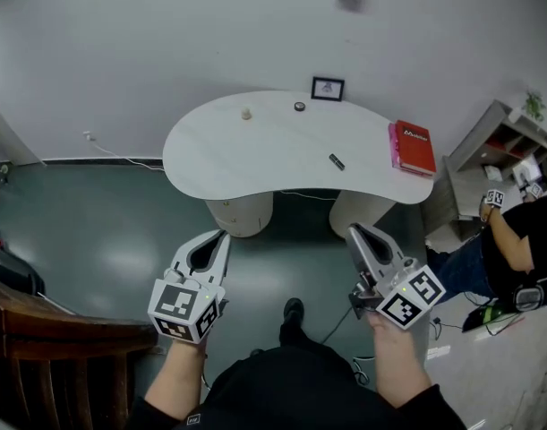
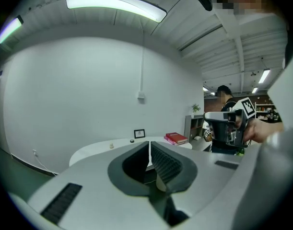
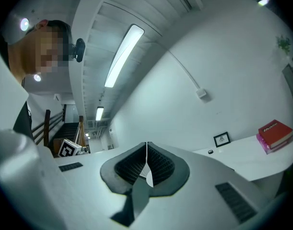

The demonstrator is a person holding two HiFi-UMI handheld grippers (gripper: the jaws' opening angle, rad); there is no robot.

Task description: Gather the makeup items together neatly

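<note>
Closest to me, my left gripper and right gripper hang side by side over the dark floor. Both point toward the white kidney-shaped table and are well short of it. My left fingers are pressed together tip to tip with nothing between them; the left gripper view shows only a hairline seam between the ribbed pads. My right fingers are closed the same way, empty, with the pads meeting along a thin line. Neither gripper touches anything.

The makeup items lie scattered on the tabletop, well apart from one another. A small pale item sits near the back edge on the left. A small dark round item is further right, just in front of a framed picture that stands against the wall. A dark stick lies alone nearer the front edge, toward the right. A red book rests flat on the table's right end, apart from the stick. Beyond that end is a person in a dark top, beside a grey shelf unit.
</note>
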